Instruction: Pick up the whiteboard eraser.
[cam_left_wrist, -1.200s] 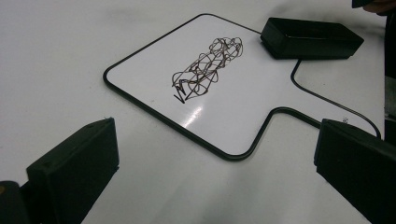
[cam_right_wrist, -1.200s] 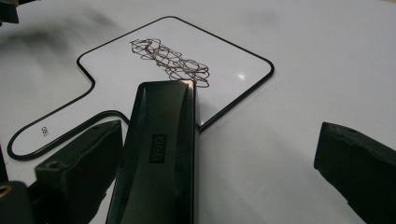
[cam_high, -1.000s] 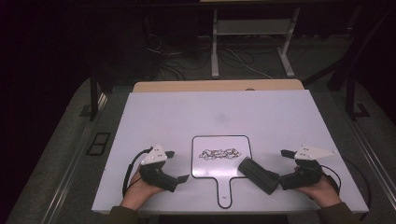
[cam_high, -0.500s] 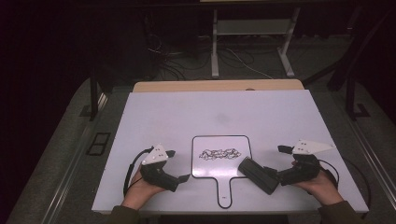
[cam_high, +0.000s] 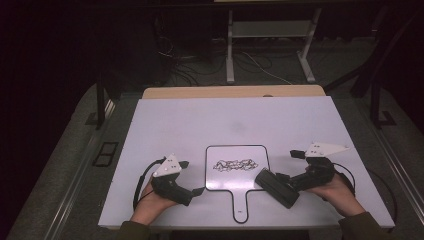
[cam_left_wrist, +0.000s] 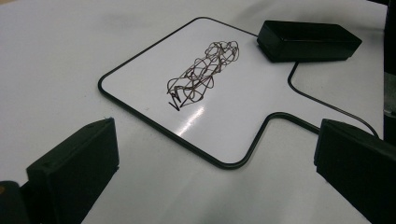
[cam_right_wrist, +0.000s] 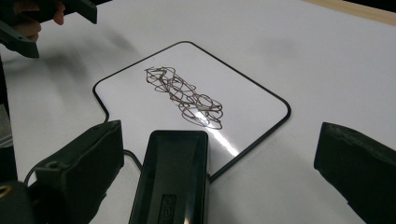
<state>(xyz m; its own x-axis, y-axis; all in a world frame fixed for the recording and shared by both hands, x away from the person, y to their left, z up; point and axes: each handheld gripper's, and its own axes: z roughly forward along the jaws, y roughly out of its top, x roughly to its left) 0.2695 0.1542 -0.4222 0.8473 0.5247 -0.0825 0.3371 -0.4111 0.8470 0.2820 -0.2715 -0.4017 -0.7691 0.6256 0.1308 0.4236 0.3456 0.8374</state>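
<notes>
A small white paddle-shaped whiteboard with a black rim lies at the table's near middle, with a dark scribble on it. A black eraser rests across its right near corner. In the high view my left gripper sits open just left of the board. My right gripper is open to the right, pointing at the eraser. In the left gripper view, the left gripper faces the scribble and the eraser. In the right gripper view the eraser lies between the right gripper's spread jaws, close to the left one.
The white table has open surface beyond the board, and a wooden strip runs along its far edge. A metal stand and cables sit on the dark floor behind. A hand with the left gripper appears at the upper left of the right gripper view.
My right gripper has lifted a little and shifted slightly towards the board. The eraser, the board and the left gripper have stayed in place.
</notes>
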